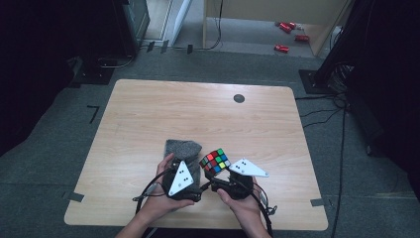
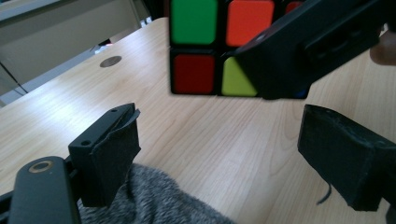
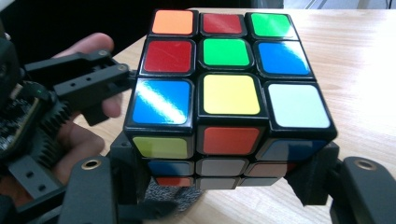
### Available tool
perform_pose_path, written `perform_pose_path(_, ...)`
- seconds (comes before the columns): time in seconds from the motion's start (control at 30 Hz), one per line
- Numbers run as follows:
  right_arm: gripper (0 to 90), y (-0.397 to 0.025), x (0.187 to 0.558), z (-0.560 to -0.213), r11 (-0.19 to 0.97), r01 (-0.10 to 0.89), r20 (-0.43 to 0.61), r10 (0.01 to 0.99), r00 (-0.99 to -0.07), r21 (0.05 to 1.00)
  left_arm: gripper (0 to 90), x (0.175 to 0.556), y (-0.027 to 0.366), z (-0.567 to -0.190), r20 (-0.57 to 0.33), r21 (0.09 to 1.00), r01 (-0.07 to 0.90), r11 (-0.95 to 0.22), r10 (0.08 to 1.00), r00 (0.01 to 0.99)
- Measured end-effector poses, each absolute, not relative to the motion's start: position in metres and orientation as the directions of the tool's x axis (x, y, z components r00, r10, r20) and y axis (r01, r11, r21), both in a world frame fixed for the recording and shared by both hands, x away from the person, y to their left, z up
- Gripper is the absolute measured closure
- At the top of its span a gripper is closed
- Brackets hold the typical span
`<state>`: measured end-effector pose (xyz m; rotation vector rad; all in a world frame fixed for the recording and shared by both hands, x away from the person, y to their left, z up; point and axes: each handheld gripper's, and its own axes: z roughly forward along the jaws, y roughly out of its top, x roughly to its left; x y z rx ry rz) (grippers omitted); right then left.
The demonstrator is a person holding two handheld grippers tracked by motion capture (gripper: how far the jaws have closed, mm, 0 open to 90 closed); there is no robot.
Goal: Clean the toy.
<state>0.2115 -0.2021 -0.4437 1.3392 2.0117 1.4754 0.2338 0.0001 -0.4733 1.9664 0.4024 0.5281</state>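
Note:
A scrambled Rubik's cube [image 1: 214, 160] is lifted a little above the wooden table [image 1: 198, 114], near its front edge. My right gripper [image 1: 219, 172] is shut on it; in the right gripper view the cube [image 3: 229, 93] sits between the two jaws, which press its lower sides. My left gripper [image 1: 194, 172] is just left of the cube, over a grey cloth [image 1: 182, 148]. In the left gripper view its jaws stand wide apart with nothing between them [image 2: 229, 149], the cube [image 2: 205, 46] hangs ahead and above, and the cloth [image 2: 154, 200] lies under the left jaw.
A small dark round disc [image 1: 239, 98] lies near the table's far edge. Bare wood stretches between it and the grippers. Red items [image 1: 282, 48] lie on the floor beyond the table, and dark stands and cables [image 1: 322, 111] run along the right.

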Motion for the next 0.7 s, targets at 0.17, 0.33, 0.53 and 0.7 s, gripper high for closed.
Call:
perform_pose_path(0.17, 34.7, -0.197, 0.21, -0.444, 0.038, 0.502, 0.266, 0.812, -0.519, 0.864, 15.1, 0.23, -0.005, -0.477, 0.217, 0.906, 0.018, -0.424, 0.498, 0.84)
perform_pose_path(0.33, 34.7, -0.191, 0.209, -0.447, 0.044, 0.516, 0.272, 0.81, -0.52, 0.855, 25.5, 0.229, -0.002, -0.476, 0.226, 0.927, -0.017, -0.374, 0.522, 0.823)
perform_pose_path(0.53, 34.6, -0.189, 0.211, -0.45, 0.03, 0.543, 0.297, 0.81, -0.505, 0.839, 31.4, 0.229, -0.002, -0.481, 0.231, 0.928, -0.027, -0.371, 0.518, 0.824)
perform_pose_path(0.7, 34.6, -0.188, 0.214, -0.454, 0.019, 0.572, 0.332, 0.798, -0.503, 0.82, 30.3, 0.229, -0.002, -0.482, 0.235, 0.931, -0.037, -0.362, 0.519, 0.822)
